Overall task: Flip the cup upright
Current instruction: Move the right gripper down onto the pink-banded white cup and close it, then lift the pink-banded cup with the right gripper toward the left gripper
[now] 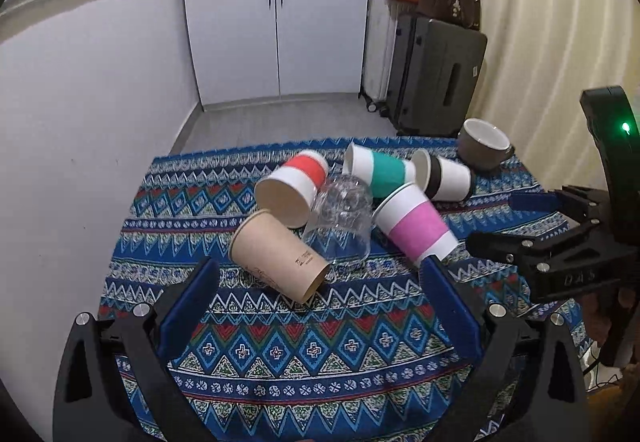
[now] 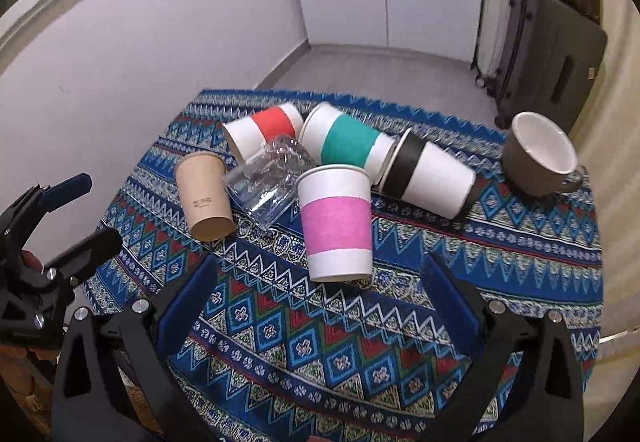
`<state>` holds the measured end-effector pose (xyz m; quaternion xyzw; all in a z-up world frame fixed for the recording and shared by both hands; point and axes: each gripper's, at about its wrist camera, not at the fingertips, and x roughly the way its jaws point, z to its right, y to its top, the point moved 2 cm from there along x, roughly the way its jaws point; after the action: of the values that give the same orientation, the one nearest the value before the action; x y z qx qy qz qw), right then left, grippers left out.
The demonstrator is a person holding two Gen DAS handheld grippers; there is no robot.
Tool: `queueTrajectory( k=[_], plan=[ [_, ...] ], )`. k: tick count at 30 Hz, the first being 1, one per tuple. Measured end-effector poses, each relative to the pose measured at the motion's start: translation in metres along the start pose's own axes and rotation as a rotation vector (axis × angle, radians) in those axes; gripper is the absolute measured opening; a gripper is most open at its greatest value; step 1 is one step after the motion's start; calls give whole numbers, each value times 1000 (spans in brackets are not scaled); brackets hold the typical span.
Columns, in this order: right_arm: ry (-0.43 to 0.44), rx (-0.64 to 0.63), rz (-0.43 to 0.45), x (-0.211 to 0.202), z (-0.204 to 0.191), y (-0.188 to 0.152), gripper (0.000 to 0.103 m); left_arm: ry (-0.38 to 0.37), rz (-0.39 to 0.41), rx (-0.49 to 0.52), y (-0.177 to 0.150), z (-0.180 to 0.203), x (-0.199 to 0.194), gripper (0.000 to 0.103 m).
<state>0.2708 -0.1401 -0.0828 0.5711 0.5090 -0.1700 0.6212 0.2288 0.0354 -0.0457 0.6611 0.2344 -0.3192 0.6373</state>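
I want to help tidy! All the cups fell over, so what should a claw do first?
Probably slide the open right claw forward around the pink cup. It lies on its side nearest that claw, straight ahead, and neither claw holds anything.

A white wardrobe (image 1: 276,10) is set against the far wall, suitcases (image 1: 436,78) beside it, grey floor (image 1: 280,122) below.
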Motion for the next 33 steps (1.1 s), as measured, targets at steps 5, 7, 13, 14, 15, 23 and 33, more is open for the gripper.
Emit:
queueTrajectory(
  k=[5, 7, 13, 14, 15, 23, 33],
  plan=[
    [-8, 0, -76, 30, 4, 15, 100, 0, -41, -5, -6, -7, 20, 97],
    [-22, -3, -96, 37, 6, 21, 99, -3, -50, -7, -8, -9, 24, 97],
    [-54, -14, -234, 65, 4, 35, 97, -7, -63, -1, -11, -11, 31, 97],
    [-62, -13, -257, 70, 3, 35, 96, -9, -62, 2, -11, -11, 31, 97],
    [-70, -19, -290, 76, 2, 36, 94, -8, -62, 6, -11, -11, 31, 97],
    [-118, -63, -375, 96, -13, 38, 83, -4, -57, 4, -12, -13, 28, 97],
    [-186, -27, -439, 112, -12, 35, 60, -7, -63, 13, -13, -12, 28, 97]
  ],
)
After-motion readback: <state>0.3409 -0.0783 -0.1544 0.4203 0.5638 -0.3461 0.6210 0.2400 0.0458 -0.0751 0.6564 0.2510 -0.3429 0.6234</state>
